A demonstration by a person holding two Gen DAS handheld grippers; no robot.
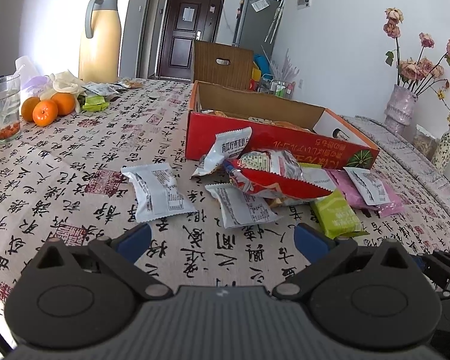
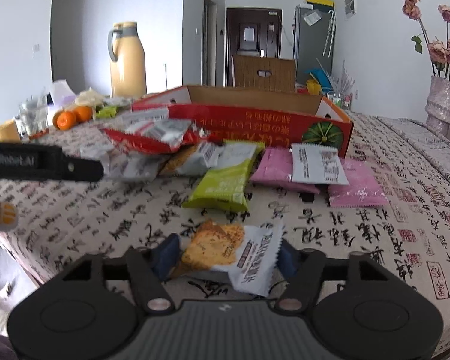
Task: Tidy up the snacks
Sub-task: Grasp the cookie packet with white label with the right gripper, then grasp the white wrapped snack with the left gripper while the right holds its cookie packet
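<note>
Snack packets lie in a heap on the calligraphy-print tablecloth in front of a red cardboard box point(image 1: 255, 138) point(image 2: 255, 117). The heap includes a red bag point(image 1: 273, 180), two white packets point(image 1: 159, 192) point(image 1: 244, 207), a green packet point(image 1: 336, 214) point(image 2: 225, 183) and pink packets point(image 1: 372, 193) point(image 2: 354, 186). My left gripper point(image 1: 223, 240) hangs open over bare cloth just short of the white packets, with nothing between its blue pads. My right gripper point(image 2: 227, 256) is shut on a white-and-orange snack packet point(image 2: 246, 258), which is tilted, with one pad at each side edge.
A yellow thermos jug point(image 1: 100, 39), oranges point(image 1: 45, 111), a glass point(image 1: 3, 111) and more small packets point(image 1: 94, 103) stand at the far left. Vases of dried roses point(image 1: 402, 108) line the right edge. A wooden chair point(image 1: 222, 63) is behind the box. A black bar of the other gripper point(image 2: 45, 162) crosses the right wrist view at left.
</note>
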